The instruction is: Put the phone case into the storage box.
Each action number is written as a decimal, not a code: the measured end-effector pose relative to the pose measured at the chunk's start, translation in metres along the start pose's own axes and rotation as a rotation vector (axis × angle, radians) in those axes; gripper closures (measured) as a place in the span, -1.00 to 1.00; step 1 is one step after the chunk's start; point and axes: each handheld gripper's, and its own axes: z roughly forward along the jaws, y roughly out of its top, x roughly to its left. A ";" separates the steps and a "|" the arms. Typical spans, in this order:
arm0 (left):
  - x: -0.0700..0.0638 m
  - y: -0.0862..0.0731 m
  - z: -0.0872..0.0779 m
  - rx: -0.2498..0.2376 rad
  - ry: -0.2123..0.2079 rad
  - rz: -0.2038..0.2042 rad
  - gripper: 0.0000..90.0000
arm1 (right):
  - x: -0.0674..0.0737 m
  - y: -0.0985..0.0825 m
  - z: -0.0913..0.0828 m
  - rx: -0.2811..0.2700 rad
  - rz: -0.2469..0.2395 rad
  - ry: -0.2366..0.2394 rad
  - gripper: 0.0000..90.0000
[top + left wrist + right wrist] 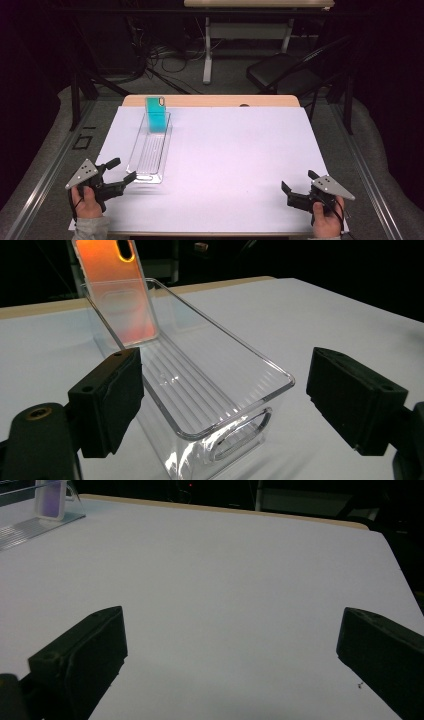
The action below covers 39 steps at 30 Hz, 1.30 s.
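The left tool (121,174) sits low at the near left corner of the bench (240,165), held in a hand (86,202) whose sleeve just reaches over the bench edge. Its jaws stand wide apart and hold nothing. Straight ahead of them, the near end of a clear plastic tray (150,150) lies just in front of the jaw tips; in the left gripper view that end of the tray (220,390) falls between the two black jaws, with the left jaw close against its long side, though I cannot tell whether it touches. The tray is long and narrow, with a ribbed floor and a slot handle cut into its near end wall, and it runs away from the left tool toward the far edge of the bench.

At the far end of the tray, well away from the left tool, a phone case (156,115) stands inside it, leaning back against the end wall. It looks teal from above and glows orange in the left gripper view (117,290), with the camera cut-out near its top corner.

The right tool (297,181) rests at the near right corner, well apart from the tray, in the other hand (326,222). Its jaws are also spread wide, with bare white bench (225,590) between them. Far off to its left the tray end and the case (50,497) show small.
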 end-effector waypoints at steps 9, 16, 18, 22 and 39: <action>0.002 -0.004 0.002 -0.006 0.001 -0.010 -0.65 | 0.003 -0.003 0.003 0.001 -0.029 0.014 -1.00; 0.005 -0.006 0.002 -0.004 0.006 -0.015 -0.65 | 0.008 -0.004 0.006 0.005 -0.041 0.038 -1.00; 0.005 -0.006 0.002 -0.004 0.009 -0.019 -0.65 | 0.010 -0.004 0.007 0.010 -0.043 0.044 -1.00; 0.005 -0.006 0.002 -0.003 0.010 -0.018 -0.65 | 0.013 -0.004 0.010 0.010 -0.052 0.052 -1.00; 0.006 -0.008 0.003 -0.003 0.022 -0.041 -0.65 | 0.015 -0.005 0.013 0.027 -0.055 0.067 -1.00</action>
